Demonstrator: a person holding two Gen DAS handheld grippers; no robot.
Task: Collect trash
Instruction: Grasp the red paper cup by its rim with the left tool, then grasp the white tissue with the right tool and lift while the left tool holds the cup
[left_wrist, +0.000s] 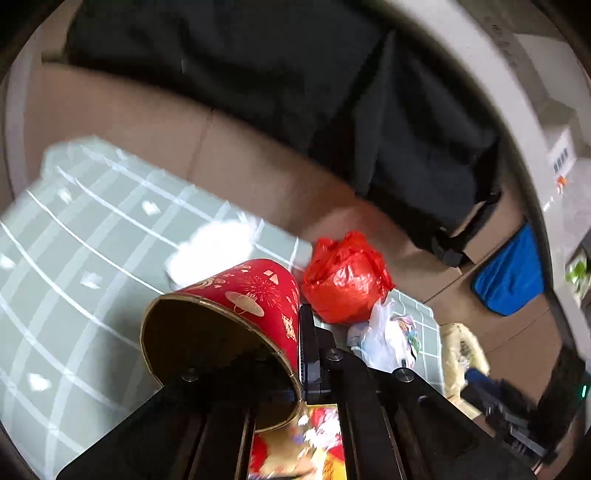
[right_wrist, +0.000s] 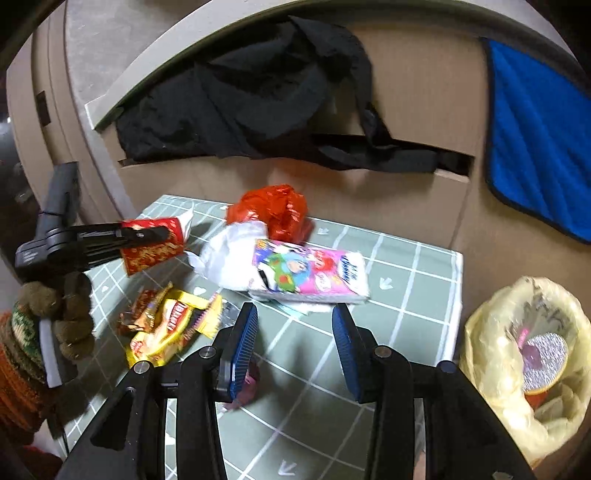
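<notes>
My left gripper (left_wrist: 273, 354) is shut on the rim of a red paper cup (left_wrist: 236, 317) with gold patterns and holds it above the green checked table; one finger is inside the cup. It also shows in the right wrist view (right_wrist: 155, 243). My right gripper (right_wrist: 295, 332) is open and empty over the table (right_wrist: 406, 280), just in front of a colourful tissue pack (right_wrist: 310, 273). A crumpled red plastic bag (right_wrist: 273, 210) and white plastic (right_wrist: 229, 254) lie behind the pack. Yellow and red snack wrappers (right_wrist: 170, 325) lie at the left.
A bin lined with a yellow bag (right_wrist: 524, 354) stands off the table's right edge, with trash inside. Cardboard boxes (right_wrist: 413, 110) with black clothing (right_wrist: 236, 103) and a blue cloth (right_wrist: 535, 140) stand behind the table.
</notes>
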